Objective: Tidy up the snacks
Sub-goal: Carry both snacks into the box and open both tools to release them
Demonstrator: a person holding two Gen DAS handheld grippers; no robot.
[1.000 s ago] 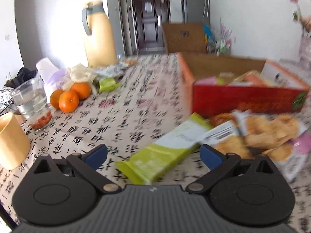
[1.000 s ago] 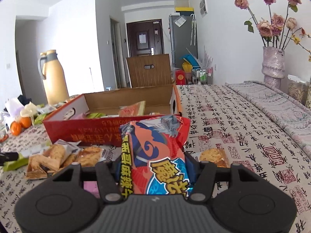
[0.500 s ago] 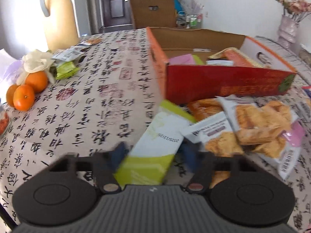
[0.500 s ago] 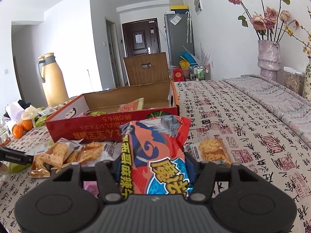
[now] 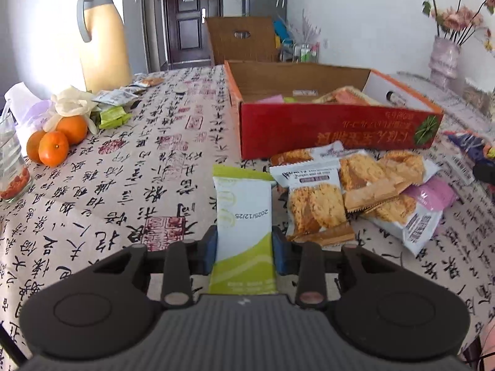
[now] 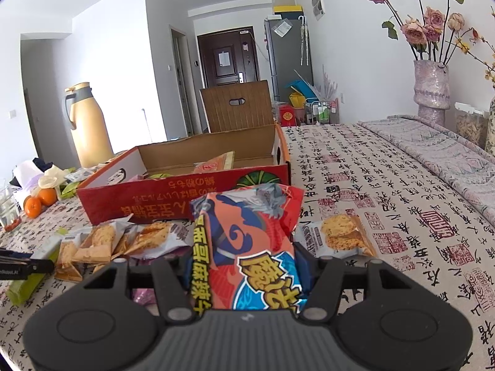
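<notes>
- My left gripper [image 5: 244, 249] has just been closing and now pinches the green-and-white wafer pack [image 5: 243, 216], long axis pointing ahead.
- My right gripper [image 6: 247, 273] grips the red spicy-snack bag [image 6: 247, 247].
- The red box [image 5: 324, 130] lies ahead, slightly right of my left.
</notes>
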